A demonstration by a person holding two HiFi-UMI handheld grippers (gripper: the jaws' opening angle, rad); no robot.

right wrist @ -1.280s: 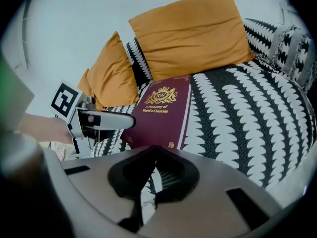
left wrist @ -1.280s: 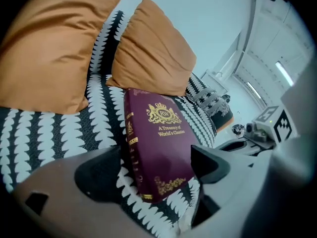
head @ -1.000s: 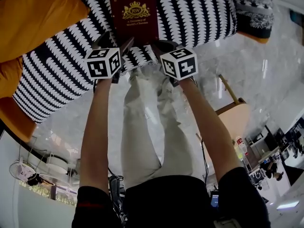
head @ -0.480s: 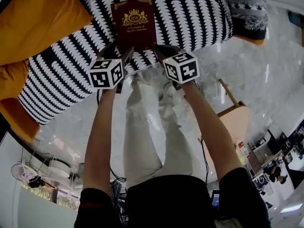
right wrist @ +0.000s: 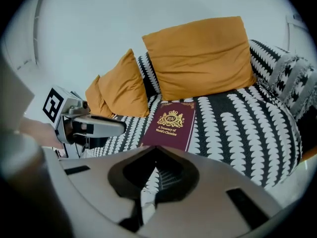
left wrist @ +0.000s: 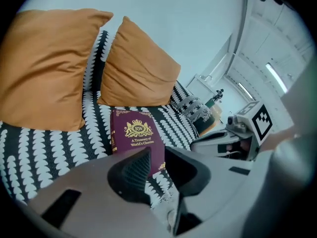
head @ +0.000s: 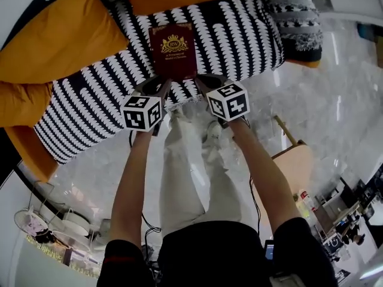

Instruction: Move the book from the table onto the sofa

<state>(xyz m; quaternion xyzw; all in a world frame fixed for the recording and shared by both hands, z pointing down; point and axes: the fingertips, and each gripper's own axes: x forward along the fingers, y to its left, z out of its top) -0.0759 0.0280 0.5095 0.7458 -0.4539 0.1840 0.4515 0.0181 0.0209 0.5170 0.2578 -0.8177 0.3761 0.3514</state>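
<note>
both arms reach forward side by side, left gripper and right gripper tilted down just short of the book, which lies flat on the sofa. the left jaws have just been closing to a narrow, empty gap. the right jaws are together, empty.

Black short-sleeved top, seemingly a thin reddish stripe on the left sleeve (poorly lit); pale beige trousers.

Orange cushions back a black-and-white sofa beyond the right gripper, against a pale wall; glossy marble floor spreads to its right.
</note>
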